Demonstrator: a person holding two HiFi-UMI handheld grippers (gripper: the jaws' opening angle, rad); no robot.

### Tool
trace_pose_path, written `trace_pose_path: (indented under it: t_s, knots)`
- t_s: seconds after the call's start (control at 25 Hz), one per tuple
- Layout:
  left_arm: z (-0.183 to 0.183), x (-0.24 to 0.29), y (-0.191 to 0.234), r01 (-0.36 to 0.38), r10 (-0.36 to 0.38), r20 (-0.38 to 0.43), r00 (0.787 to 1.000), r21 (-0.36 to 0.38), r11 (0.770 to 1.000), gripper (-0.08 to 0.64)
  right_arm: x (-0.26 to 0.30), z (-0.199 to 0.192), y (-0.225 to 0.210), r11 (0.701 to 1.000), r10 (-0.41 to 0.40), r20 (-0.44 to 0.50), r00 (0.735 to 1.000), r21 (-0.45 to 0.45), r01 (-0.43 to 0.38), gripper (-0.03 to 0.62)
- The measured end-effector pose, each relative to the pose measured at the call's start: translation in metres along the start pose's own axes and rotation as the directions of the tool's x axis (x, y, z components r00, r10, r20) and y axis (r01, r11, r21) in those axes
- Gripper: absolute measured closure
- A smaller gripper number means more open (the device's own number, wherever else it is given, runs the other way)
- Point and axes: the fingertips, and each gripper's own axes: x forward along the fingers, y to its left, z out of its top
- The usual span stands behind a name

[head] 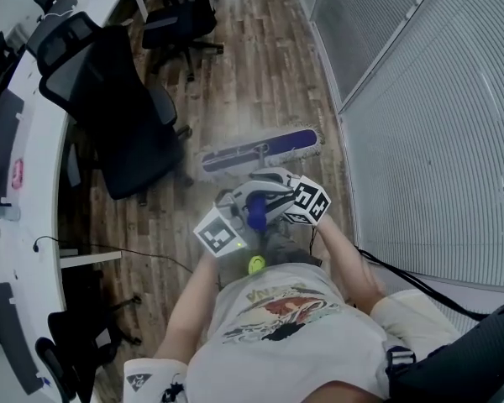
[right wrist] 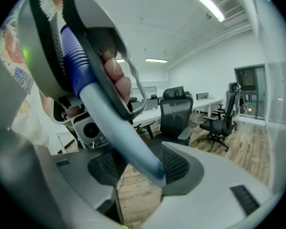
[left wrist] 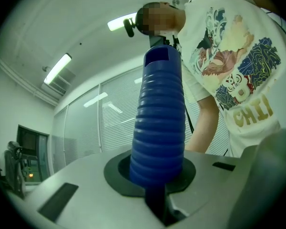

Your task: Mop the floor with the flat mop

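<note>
Crowding the flat mop, an office chair stands just beside it.

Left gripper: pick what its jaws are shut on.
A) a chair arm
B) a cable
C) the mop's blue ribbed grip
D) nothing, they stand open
C: in the left gripper view the blue ribbed grip stands clamped between the jaws of the left gripper.

Flat mop: long narrow head, blue pad with white fringe, lying flat on the wood floor just right of the black office chair, set slightly askew. Pale pole rises from the head, blue ribbed grip at its top.
</note>
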Motion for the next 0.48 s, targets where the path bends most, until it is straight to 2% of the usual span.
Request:
trace_pose_path:
  t_s: [0.24, 0.48]
  knots:
    - [-0.020, 0.034, 0.082, -0.014, 0.014, -0.010, 1.000, 0.011, 1.000, 0.548, -0.001, 0.029, -0.082, 1.000, -0.002, 0.075, 0.997, 0.025, 0.000, 0.390]
    - [-0.055, 0.067, 0.144, 0.020, -0.020, -0.050, 0.999, 0.009, 1.000, 0.549, -0.003, 0.041, -0.152, 0.997, 0.000, 0.038, 0.999, -0.083, 0.003, 0.423]
